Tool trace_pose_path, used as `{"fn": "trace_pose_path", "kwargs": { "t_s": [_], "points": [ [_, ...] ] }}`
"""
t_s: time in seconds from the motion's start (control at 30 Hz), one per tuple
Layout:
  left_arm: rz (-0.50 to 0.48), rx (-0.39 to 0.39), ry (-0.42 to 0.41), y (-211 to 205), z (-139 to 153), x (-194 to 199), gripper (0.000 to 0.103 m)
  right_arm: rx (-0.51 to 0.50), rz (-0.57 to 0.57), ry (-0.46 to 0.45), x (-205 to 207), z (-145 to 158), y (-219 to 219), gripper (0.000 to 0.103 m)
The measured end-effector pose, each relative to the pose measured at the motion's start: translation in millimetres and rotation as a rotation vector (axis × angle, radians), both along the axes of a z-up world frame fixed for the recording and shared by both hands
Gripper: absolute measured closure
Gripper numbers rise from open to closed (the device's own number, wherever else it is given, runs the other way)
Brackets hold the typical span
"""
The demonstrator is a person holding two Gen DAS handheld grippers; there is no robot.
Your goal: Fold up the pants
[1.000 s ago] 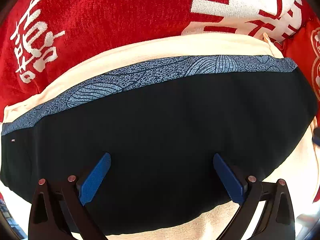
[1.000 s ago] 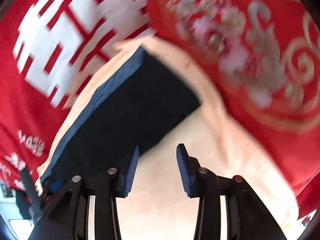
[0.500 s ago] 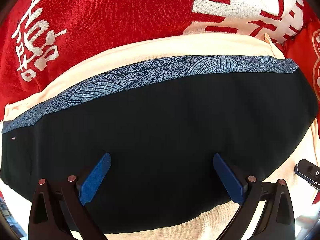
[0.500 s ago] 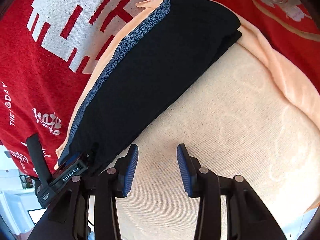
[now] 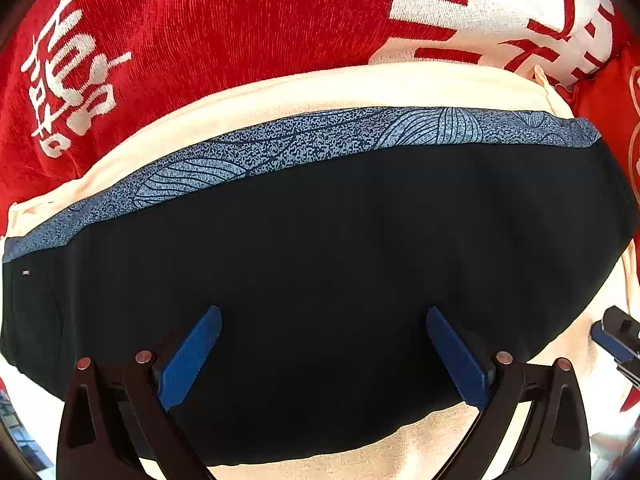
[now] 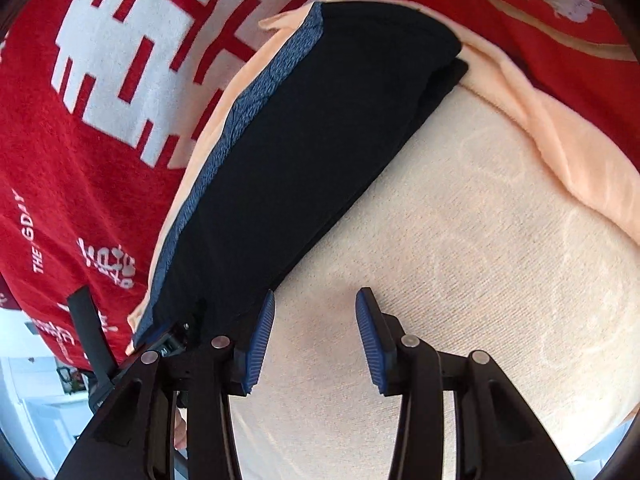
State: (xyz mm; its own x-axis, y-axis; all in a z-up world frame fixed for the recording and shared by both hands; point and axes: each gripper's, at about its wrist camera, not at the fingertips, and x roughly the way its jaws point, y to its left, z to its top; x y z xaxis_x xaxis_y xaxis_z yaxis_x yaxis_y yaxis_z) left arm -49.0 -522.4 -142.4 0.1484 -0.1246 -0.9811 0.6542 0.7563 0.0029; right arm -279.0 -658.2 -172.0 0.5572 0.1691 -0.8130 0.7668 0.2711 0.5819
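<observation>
The pants (image 5: 340, 272) are seen as black, edged by a speckled blue band with a leaf-line pattern (image 5: 304, 148). A cream towel (image 6: 460, 240) is shown beneath, on a red blanket (image 5: 224, 28) printed with white characters. Gripper pads (image 6: 260, 344) are blue.

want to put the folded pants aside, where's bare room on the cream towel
The widest bare patch shows in the right wrist view: cream towel between the pants and the towel's bunched peach edge, under the open right gripper. A thin strip lies between the patterned waistband and the red blanket. The open left gripper hangs over the pants.
</observation>
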Motion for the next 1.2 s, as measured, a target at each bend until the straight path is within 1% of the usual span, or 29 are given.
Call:
{"fn": "trace_pose_path", "kwargs": {
  "t_s": [0.17,0.3,0.43,0.53,0.57,0.63,0.7,0.73,0.77,0.8,0.87,0.9,0.93,0.97,1.0,1.03,1.2],
  "points": [
    [0.008,0.011,0.022,-1.7,3.8,5.8,0.0,0.007,-0.052,-0.016,-6.7,-0.4,-8.2,0.057],
    [0.006,-0.012,0.023,-7.9,10.8,3.7,0.0,0.008,-0.076,-0.037,-8.4,-2.1,-14.7,0.057],
    [-0.011,-0.047,0.022,-25.5,17.5,-0.5,0.0,0.027,-0.167,-0.079,-13.4,-6.8,-31.5,0.057],
    [-0.021,-0.037,0.027,-40.9,11.7,-3.2,0.0,0.005,-0.229,-0.071,-14.8,-6.4,-46.3,0.058],
    [-0.026,-0.025,0.027,-45.4,8.2,-4.6,0.0,-0.01,-0.248,-0.061,-15.5,-3.6,-52.0,0.06],
    [-0.021,-0.019,0.023,-49.7,5.1,-7.6,0.0,-0.048,-0.266,-0.049,-13.4,3.6,-62.7,0.089],
    [-0.011,-0.028,0.022,-51.0,5.7,-8.1,0.0,-0.099,-0.242,-0.042,-8.3,13.8,-71.0,0.091],
    [-0.011,-0.026,0.022,-50.7,5.1,-8.2,0.0,-0.116,-0.227,-0.035,-6.9,15.9,-73.1,0.091],
    [-0.011,-0.027,0.022,-50.9,4.0,-8.7,0.0,-0.126,-0.209,-0.01,-5.9,15.5,-74.3,0.091],
    [-0.013,-0.028,0.022,-51.0,3.0,-8.7,0.0,-0.125,-0.198,0.022,-6.7,11.5,-75.0,0.091],
    [-0.023,-0.026,0.02,-52.9,0.4,-9.8,0.0,-0.095,-0.215,0.047,-18.4,0.2,-75.2,0.091],
    [-0.027,-0.025,0.017,-54.1,0.6,-9.7,0.0,-0.081,-0.232,0.03,-23.2,-2.8,-74.9,0.088],
    [-0.03,-0.026,0.015,-55.4,-0.2,-10.6,0.0,-0.074,-0.246,0.008,-28.3,-2.9,-73.0,0.08],
    [-0.032,-0.028,0.013,-55.7,-0.7,-10.8,0.0,-0.071,-0.245,-0.004,-31.6,-1.6,-70.6,0.075],
    [-0.032,-0.031,0.011,-55.0,-0.9,-12.1,0.0,-0.061,-0.236,-0.018,-33.5,-1.5,-67.9,0.065],
    [-0.032,-0.034,0.008,-55.6,-1.1,-13.9,0.0,-0.043,-0.228,-0.045,-35.8,-2.2,-64.5,0.061],
    [-0.031,-0.034,0.005,-53.1,-3.1,-19.9,0.0,0.04,-0.22,-0.12,-39.7,-12.9,-49.1,0.061]
  ]
}}
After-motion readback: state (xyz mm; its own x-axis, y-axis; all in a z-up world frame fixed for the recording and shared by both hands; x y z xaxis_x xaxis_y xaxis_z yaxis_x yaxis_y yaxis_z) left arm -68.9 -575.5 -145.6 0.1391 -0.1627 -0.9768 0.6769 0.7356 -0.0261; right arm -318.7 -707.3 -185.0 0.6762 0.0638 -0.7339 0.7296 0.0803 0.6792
